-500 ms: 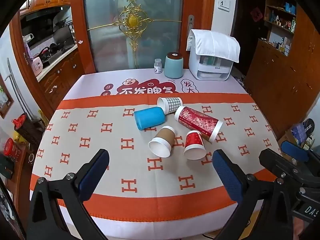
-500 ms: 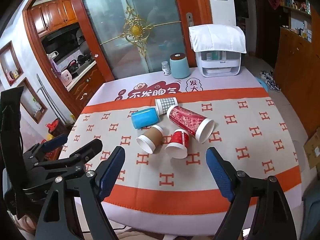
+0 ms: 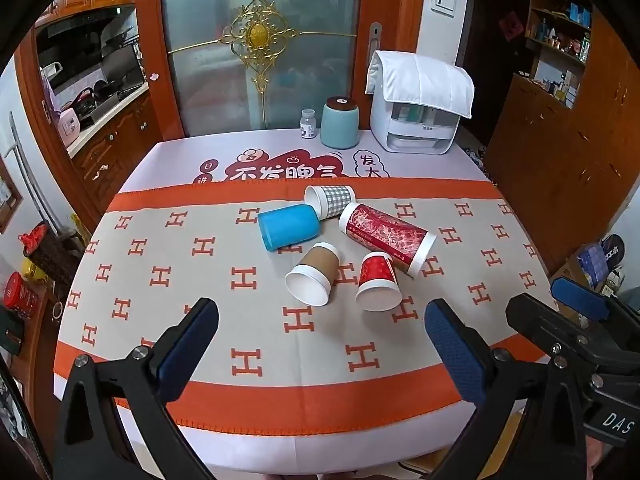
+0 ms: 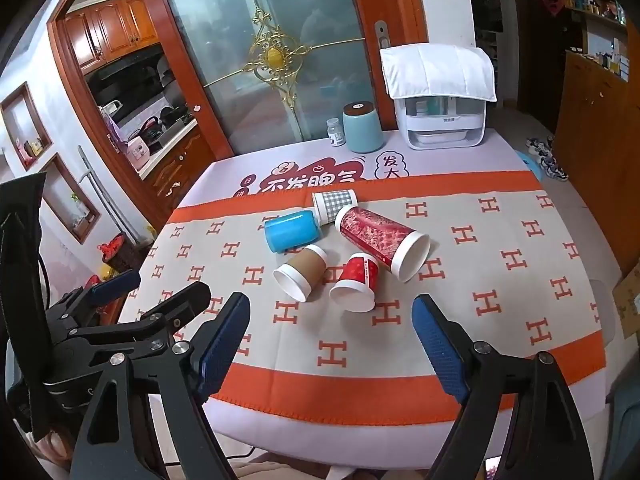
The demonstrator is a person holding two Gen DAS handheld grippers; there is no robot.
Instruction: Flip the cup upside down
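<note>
- Cups, five in total, lie on their sides in a cluster at the middle of the table point(image 3: 120, 280), on the orange-bordered cloth with the H pattern.
- Blue cup point(image 3: 289, 226): on its side, closed base toward the left edge, its far end touching the checked cup point(image 3: 331, 201).
- Checked cup: nearest the far edge, mouth facing left, just beside the tall red patterned cup point(image 3: 386, 238).
- Tall red patterned cup: lies diagonally, white rim toward the right and near edges.
- Brown sleeved cup point(image 3: 314, 279): white mouth toward the near edge, just in front of the blue cup.
- Small red cup point(image 3: 378, 284): mouth toward the near edge, between the brown sleeved cup and the tall red patterned cup; contact with either cannot be confirmed.
- Left gripper point(image 3: 320, 344): released, blue-padded jaws spread wide, empty, above the near edge and apart from all cups.
- Right gripper point(image 4: 332, 336): released, jaws spread wide, empty, above the near edge, beside the left gripper.
- Far edge: a teal canister point(image 3: 340, 124), a small white bottle point(image 3: 308, 124) and a white appliance point(image 3: 416, 128) under a white cloth cover point(image 3: 420, 80).
</note>
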